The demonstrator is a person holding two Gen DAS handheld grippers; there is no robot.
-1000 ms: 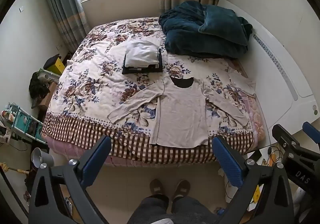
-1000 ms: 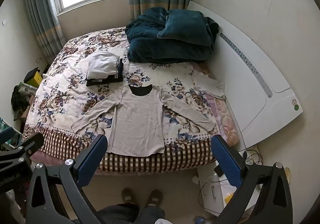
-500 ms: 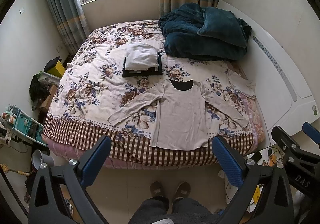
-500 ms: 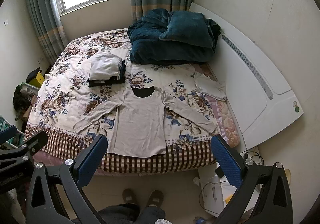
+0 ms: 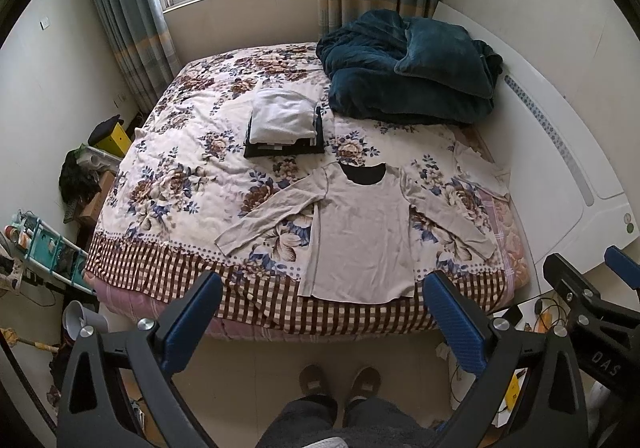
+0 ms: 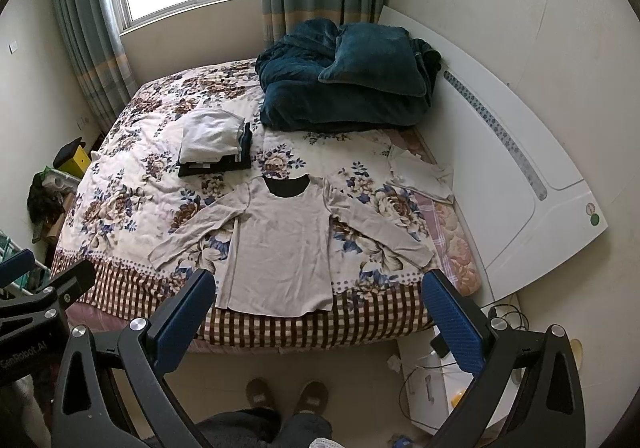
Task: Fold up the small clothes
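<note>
A beige long-sleeved shirt (image 5: 360, 232) (image 6: 280, 244) lies flat, face up, on the near part of the bed (image 5: 168, 184) (image 6: 132, 188), its hem at the checked border and its dark-lined neck pointing toward the window. Both sleeves are spread out and angled down to either side. Just beyond the neck sits a stack of folded clothes (image 5: 284, 124) (image 6: 214, 144), white on top and dark below. A small white garment (image 5: 480, 172) (image 6: 420, 172) lies crumpled near the bed's right edge, by the white headboard (image 5: 560, 152) (image 6: 520, 168). A dark teal blanket (image 5: 408, 72) (image 6: 344, 76) is heaped at the far right corner. The left gripper (image 5: 322, 314) hangs above the floor in front of the bed, its fingers wide apart and holding nothing. The right gripper (image 6: 316, 312) is likewise short of the bed, fingers spread wide and empty. The person's slippers (image 5: 340, 382) (image 6: 286, 394) show on the floor below.
</note>
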